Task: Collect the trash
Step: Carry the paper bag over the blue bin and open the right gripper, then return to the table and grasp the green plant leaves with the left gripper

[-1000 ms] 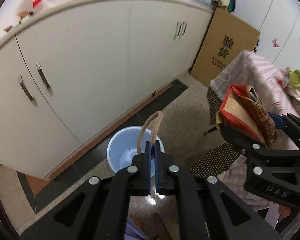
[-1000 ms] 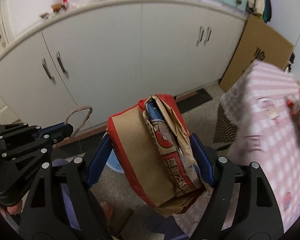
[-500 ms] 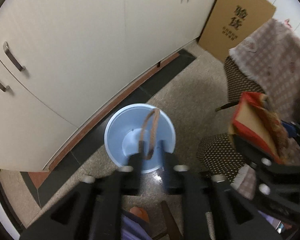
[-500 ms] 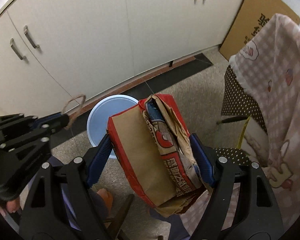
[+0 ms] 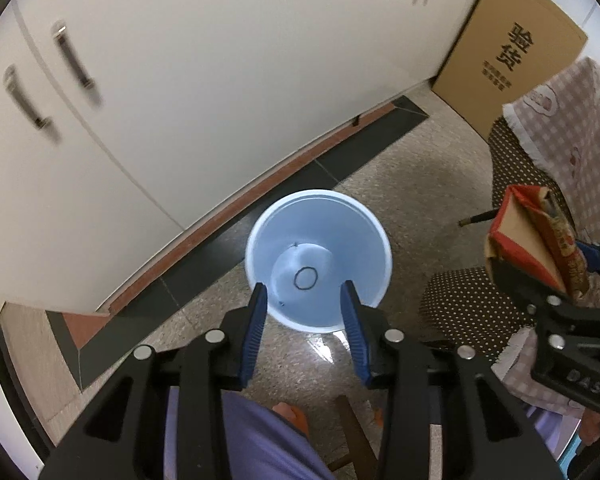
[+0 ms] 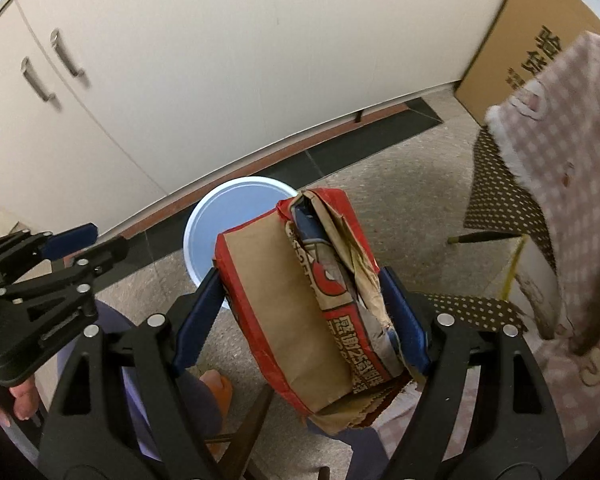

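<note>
A light blue trash bin (image 5: 340,232) stands on the floor by the cabinet base. A thin loop of cord (image 5: 306,279) lies on its bottom. My left gripper (image 5: 303,286) hangs just above the bin's near rim, its jaws opening with nothing between them. My right gripper (image 6: 298,276) is shut on a crumpled brown and red paper bag (image 6: 300,312), held upright over the floor just right of the bin (image 6: 228,208). The bag (image 5: 528,240) also shows at the right edge of the left wrist view. The left gripper (image 6: 100,240) appears at the left of the right wrist view.
White cabinet doors (image 5: 220,80) with metal handles run behind the bin. A cardboard box (image 5: 512,52) leans at the right. A pink checked cloth (image 6: 560,140) drapes over furniture beside a polka-dot stool (image 5: 460,300). The person's purple-clad legs (image 5: 260,440) are below.
Both grippers have sunk toward the bin and tilted further down. The left jaws have parted and the cord loop has dropped into the bin. The bag stays in the right gripper.
</note>
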Demonstrator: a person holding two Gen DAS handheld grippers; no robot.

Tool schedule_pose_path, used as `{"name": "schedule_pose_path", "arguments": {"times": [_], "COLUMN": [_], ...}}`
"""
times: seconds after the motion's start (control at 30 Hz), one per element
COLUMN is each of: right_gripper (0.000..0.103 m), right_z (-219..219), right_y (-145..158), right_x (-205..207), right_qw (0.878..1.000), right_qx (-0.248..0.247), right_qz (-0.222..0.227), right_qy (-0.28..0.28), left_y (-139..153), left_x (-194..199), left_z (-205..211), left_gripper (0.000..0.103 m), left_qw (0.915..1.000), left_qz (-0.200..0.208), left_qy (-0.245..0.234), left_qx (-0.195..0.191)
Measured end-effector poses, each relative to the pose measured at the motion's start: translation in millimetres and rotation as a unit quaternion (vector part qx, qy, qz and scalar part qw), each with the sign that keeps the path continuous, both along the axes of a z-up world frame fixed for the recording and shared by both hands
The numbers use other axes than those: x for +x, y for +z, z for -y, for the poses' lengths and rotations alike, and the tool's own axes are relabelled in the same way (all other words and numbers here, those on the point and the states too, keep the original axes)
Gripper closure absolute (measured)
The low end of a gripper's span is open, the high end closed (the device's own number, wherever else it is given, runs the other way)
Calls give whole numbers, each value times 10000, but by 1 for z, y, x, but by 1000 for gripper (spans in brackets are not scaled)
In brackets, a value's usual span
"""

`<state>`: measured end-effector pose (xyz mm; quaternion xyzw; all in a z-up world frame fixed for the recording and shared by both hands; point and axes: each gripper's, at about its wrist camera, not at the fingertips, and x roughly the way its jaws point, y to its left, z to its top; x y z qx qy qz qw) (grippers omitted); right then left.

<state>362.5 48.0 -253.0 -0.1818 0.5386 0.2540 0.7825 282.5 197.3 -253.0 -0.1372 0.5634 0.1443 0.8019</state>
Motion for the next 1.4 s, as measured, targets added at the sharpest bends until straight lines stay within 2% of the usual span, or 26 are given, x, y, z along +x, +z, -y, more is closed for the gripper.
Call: {"name": "schedule_pose_path", "arguments": {"times": [0.17,0.27,0.37,0.73,0.87,1.07,1.4], "right_gripper": [26,19,13,13,13,13,13], "right_z": [-22,-34,-37,-28,-22,-10,29], "right_y": [-13,-15,-14,-11,5,42,124], "right_x": [0,8,14,-1,-11,-25,-48], "right_qw": [9998,9997,9992,9994,9990,9980,9876], "right_qx": [44,51,256,95,236,523,1303], "right_qz": [-156,-230,-317,-288,-274,30,814], "right_qy": [136,72,-3,157,270,357,325], "left_y": [7,8,11,19,30,57,131], "left_x": [-14,-18,-22,-26,-27,-34,-53], "left_z": [-17,-23,-27,-25,-20,-10,15], "left_gripper": [65,65,65,65,65,65,65], "left_qw": [9998,9996,9994,9993,9990,9979,9879], "left_qz": [49,25,57,135,245,525,1428], "left_qy": [173,271,322,332,306,258,-26], "left_qx": [68,104,109,144,194,291,602]}}
